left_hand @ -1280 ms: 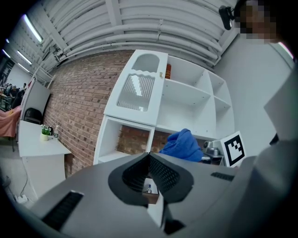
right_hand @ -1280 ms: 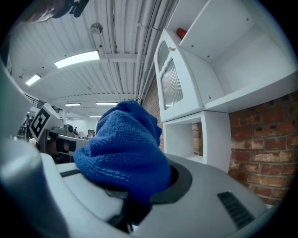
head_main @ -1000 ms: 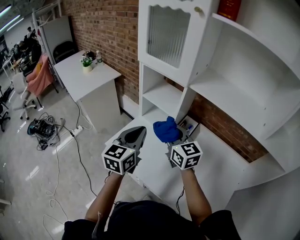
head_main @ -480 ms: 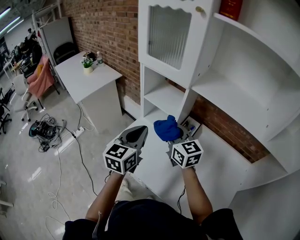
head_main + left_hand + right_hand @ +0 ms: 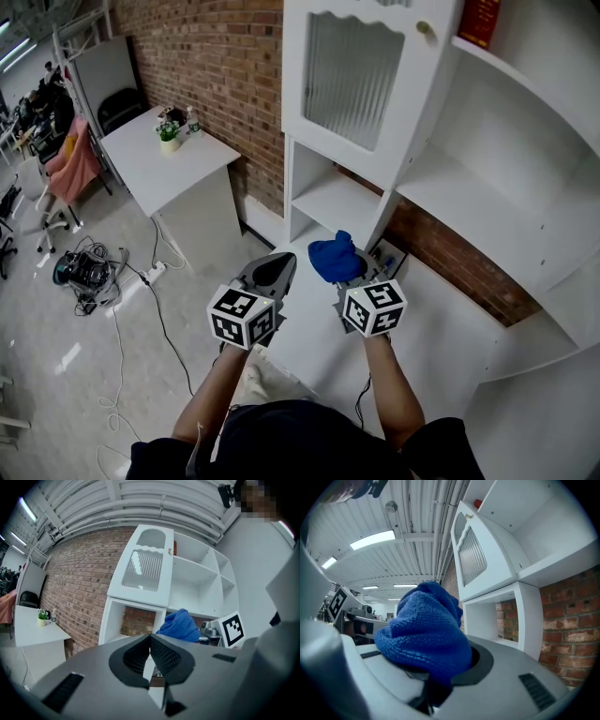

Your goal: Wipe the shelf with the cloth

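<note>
The fingers (image 5: 506,667) of my right gripper (image 5: 354,275) are closed on a bunched blue cloth (image 5: 426,630). A fold of it is pinched between them, and the rest bulges up and over the tips in a soft, rounded lump. The fingers (image 5: 168,656) of my left gripper (image 5: 150,639) are closed tip to tip with nothing between them. That gripper is empty.

From the head view, both grippers are held side by side in front of me, near each other but not touching, with the left gripper (image 5: 270,270) to the left of the cloth (image 5: 333,258). They hang above the front part of a white worktop (image 5: 441,323) at the base of a tall white shelf unit. The cloth is in the air, clear of every surface.

Beyond the cloth is an open compartment with a white shelf (image 5: 333,199), and a wider shelf board runs off to the right. Above the compartment is a cabinet door (image 5: 352,75) with ribbed glass. A brick wall (image 5: 216,66) stands behind the unit, and a separate white table (image 5: 159,164) stands well off to the left.

My judgement is that the cloth is in hand and close to the shelf, but nothing shows any wiping done. I take the whole wipe to be ahead: bring the cloth onto the shelf board and sweep it across.
</note>
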{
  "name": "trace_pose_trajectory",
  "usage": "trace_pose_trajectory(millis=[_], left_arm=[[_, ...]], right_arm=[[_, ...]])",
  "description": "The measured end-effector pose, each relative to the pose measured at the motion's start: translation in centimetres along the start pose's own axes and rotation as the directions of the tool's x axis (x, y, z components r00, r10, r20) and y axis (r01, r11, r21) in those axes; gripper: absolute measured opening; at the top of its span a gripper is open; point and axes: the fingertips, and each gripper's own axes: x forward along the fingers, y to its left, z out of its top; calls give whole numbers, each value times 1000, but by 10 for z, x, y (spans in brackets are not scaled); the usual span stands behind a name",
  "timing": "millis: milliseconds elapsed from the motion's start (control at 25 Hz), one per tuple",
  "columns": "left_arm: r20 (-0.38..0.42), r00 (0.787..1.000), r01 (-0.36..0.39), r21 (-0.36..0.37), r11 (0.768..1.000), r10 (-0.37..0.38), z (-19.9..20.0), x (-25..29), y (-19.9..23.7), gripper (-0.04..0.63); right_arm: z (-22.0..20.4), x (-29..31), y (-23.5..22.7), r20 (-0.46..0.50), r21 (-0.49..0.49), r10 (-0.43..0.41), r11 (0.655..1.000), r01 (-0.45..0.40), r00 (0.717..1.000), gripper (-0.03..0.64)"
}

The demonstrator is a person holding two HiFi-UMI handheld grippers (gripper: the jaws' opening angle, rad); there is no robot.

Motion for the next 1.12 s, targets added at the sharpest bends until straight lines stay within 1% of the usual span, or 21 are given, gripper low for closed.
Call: trace_pose_trajectory(millis=[240,560,880,1120], left_arm=[[-8,999,42,-1,999,-42,5,16,21,17],[-21,993,118,4,993,-118,11,45,43,17],[-36,983,177,-12,984,-177,15,66,70,17],[-46,972,231,-28,973,-232,19,79,87,17]], right_arm=[[2,20,-10,1,3,-45,999,45,999,77],[1,44,-29,-6,11,-118,993,118,993,77],[-2,67,-46,-29,12,-193,981,194,981,78],[-1,83,-55,-48,6,-256,967,256,966,77]])
